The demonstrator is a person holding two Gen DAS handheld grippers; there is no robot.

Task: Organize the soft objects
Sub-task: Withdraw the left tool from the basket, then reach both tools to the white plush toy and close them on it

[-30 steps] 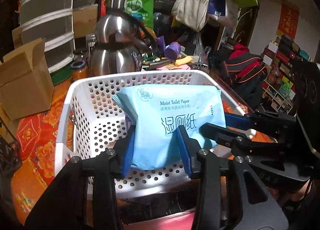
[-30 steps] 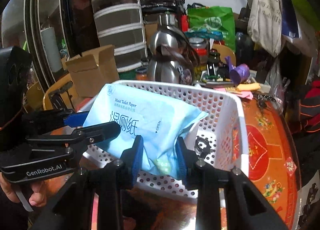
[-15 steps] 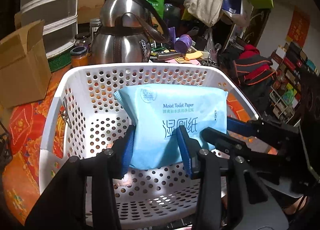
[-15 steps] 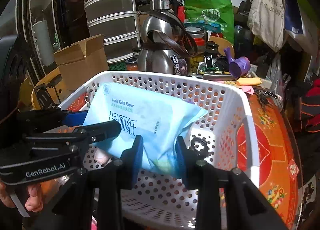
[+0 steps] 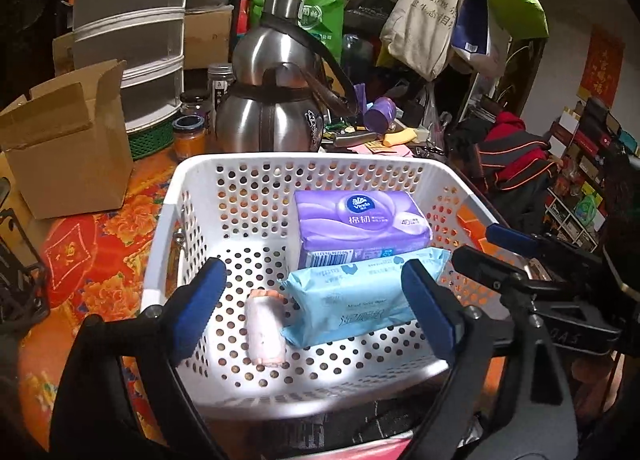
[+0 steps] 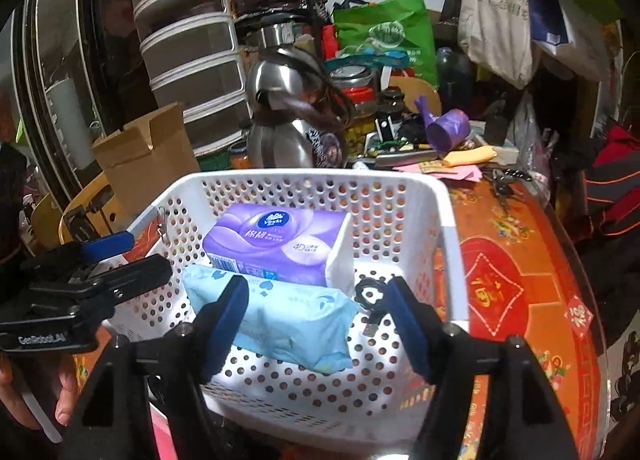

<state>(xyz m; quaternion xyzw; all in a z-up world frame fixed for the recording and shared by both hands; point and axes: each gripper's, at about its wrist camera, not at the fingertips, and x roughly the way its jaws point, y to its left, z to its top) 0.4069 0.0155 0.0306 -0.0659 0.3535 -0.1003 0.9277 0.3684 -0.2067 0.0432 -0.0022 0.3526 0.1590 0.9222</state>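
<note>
A white perforated basket [image 5: 192, 184] [image 6: 448, 220] stands on the red patterned table. Inside it a light blue pack of moist toilet paper [image 5: 360, 296] [image 6: 280, 316] lies flat in front of a purple tissue pack [image 5: 360, 220] [image 6: 276, 240]. A small pink roll [image 5: 264, 328] lies to the blue pack's left. My left gripper [image 5: 312, 300] is open and empty above the basket's near side. My right gripper [image 6: 316, 312] is open and empty, its fingers either side of the blue pack. Each gripper shows at the edge of the other's view.
A steel kettle [image 5: 272, 100] [image 6: 292, 116], a cardboard box [image 5: 68, 140] [image 6: 148, 156] and stacked grey containers [image 5: 128, 40] stand behind the basket. A black cable [image 6: 372, 300] lies in the basket's right part. Jars, bags and a purple cup [image 6: 448, 128] crowd the back.
Both grippers opened and let go of the blue pack, which dropped flat into the basket. The purple tissue pack and the pink roll are now uncovered.
</note>
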